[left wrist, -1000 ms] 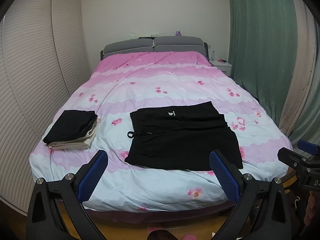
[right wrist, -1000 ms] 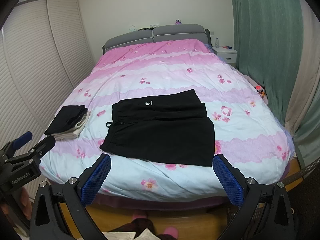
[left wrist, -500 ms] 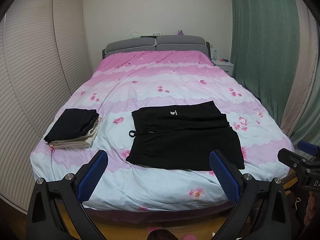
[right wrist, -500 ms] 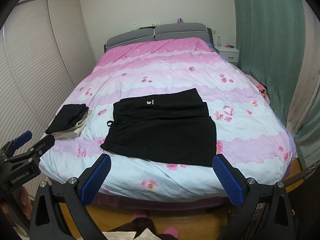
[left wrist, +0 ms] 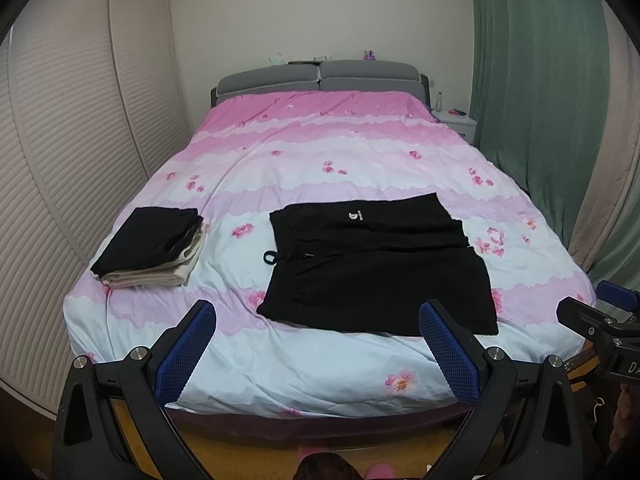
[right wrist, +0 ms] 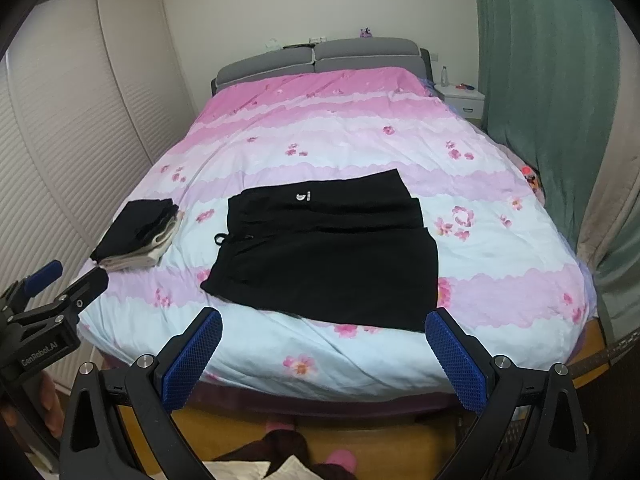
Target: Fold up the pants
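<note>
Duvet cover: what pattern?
Wavy pink, lilac and pale blue bands with pink flowers on the duvet cover; clearest in the left wrist view.

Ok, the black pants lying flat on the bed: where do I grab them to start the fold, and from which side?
Probably take the black pants at the two corners of the near edge, which runs along the foot of the bed, closest to you. Come in low from the foot side: left gripper on the waistband corner, right gripper on the hem corner. Both jaws are open and empty.
</note>
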The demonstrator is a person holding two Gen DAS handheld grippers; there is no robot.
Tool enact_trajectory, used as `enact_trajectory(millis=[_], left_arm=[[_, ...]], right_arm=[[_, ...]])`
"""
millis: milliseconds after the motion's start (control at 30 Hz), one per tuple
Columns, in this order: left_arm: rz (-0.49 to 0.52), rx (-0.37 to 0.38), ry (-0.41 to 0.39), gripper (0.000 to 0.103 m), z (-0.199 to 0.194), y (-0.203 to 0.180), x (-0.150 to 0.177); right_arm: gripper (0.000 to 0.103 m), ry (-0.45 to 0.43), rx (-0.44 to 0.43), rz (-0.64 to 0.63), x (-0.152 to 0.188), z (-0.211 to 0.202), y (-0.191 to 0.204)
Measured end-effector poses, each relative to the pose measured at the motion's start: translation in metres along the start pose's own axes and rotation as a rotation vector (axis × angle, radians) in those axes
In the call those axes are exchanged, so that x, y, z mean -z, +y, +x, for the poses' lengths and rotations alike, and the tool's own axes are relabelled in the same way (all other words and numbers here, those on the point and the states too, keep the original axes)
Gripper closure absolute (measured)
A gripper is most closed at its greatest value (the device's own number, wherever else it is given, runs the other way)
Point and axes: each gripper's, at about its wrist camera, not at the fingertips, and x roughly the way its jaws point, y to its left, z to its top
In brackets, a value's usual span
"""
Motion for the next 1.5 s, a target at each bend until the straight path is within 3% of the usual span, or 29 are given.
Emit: enact_trajectory(millis=[300, 533, 933, 1300, 1433, 1500], left_arm=[[0.0, -0.052, 0.072, 0.0, 0.053, 0.015, 0.015], [-0.029, -0.023, 0.205, 0.0, 0.146, 0.033, 0.033], [-0.081, -0.001, 0.411, 0.007, 0.311, 0.046, 0.077], [-0.304, 0.198, 0.611, 0.009, 0.391, 0.062, 0.094], [-0.373, 0.235, 0.624, 0.01, 0.409, 0.065, 0.092], [-0.378, 0.24, 0.616, 0.017, 0.415, 0.064, 0.088]], right_arm=[[0.0, 0.073, 0.011, 0.018, 0.012, 0.044, -0.006], [0.0, 0.153, 0.06, 0.099, 0.029, 0.123, -0.019], [0.004, 0.263, 0.134, 0.388, 0.075, 0.264, -0.049], [0.005, 0.328, 0.154, 0.592, 0.103, 0.322, -0.067], [0.005, 0.307, 0.134, 0.646, 0.102, 0.328, -0.076], [0.005, 0.292, 0.129, 0.672, 0.097, 0.334, -0.082]])
